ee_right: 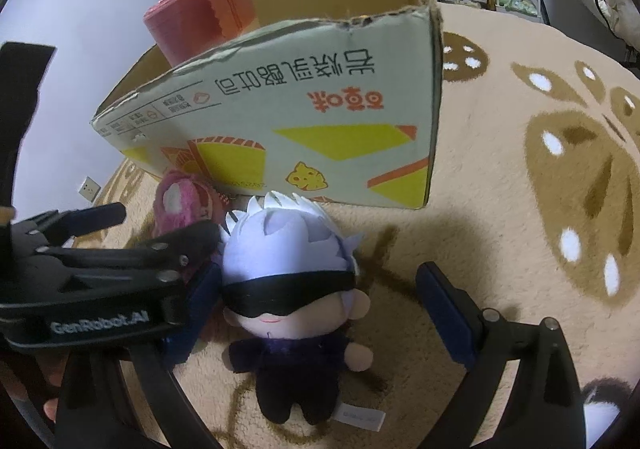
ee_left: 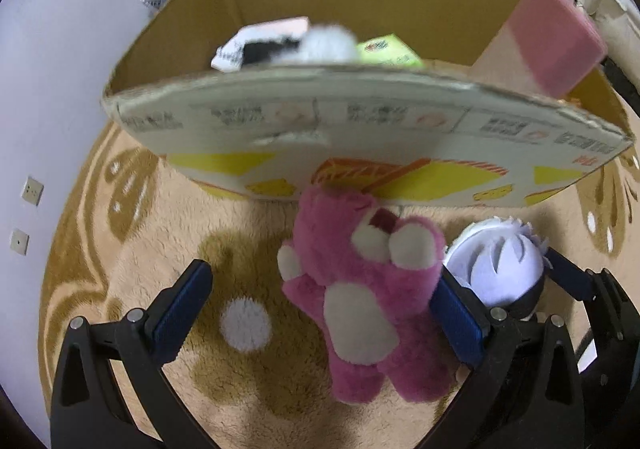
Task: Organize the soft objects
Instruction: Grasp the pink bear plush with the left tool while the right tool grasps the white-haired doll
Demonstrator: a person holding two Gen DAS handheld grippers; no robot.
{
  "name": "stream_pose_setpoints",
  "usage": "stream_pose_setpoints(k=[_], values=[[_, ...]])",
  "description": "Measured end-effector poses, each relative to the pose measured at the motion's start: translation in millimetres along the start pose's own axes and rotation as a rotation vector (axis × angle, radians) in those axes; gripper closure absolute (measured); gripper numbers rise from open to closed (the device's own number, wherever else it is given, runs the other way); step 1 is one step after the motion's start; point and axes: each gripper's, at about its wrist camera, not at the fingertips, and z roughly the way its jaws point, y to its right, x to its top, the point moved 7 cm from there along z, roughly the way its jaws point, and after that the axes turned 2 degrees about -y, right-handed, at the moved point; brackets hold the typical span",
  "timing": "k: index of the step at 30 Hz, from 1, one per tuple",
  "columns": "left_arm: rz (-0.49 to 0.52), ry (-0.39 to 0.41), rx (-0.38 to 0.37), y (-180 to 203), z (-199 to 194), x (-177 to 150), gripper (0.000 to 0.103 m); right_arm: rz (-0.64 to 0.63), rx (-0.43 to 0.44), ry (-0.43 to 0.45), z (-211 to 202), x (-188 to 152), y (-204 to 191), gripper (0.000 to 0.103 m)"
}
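Two wide-spread grippers, left [ee_left: 320,313] and right [ee_right: 320,313], straddle a fuzzy pink bear [ee_left: 360,289] and white-haired blindfolded doll [ee_right: 288,289]

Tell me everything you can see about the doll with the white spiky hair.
The doll is a small plush figure with white spiky felt-like hair, a black band across its eyes, a pale face with a small mouth, pink ears and hands, and dark clothes. A white tag shows near its feet. It lies face up on the beige rug, head toward the box, between the open fingers of the right gripper. The pink bear lies beside it, on the left gripper's side.
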Motion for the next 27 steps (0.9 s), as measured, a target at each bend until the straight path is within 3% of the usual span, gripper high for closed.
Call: stream_pose_setpoints(k=[10,16,19,27], values=[[-0.090,-0.040,-0.063,-12.6,13.3,-6.0,0.000,-0.021,-0.007,-0.019,10.3,5.5,-6.2,0.001],[-0.157,-0.052,-0.131,-23.9,17.1,-19.2,0.002,-0.079,-0.054,-0.033,11.9,-5.6,-12.4,0.002],[-0.151,-0.046,-0.129,-26.7,17.9,-20.6,0.004,-0.096,-0.073,-0.035,14.6,-8.2,-16.5,0.002],[-0.128,-0.040,-0.148,-10.0,13.0,-20.6,0.019,-0.082,-0.063,-0.036,17.1,-9.0,-20.0,0.005]])
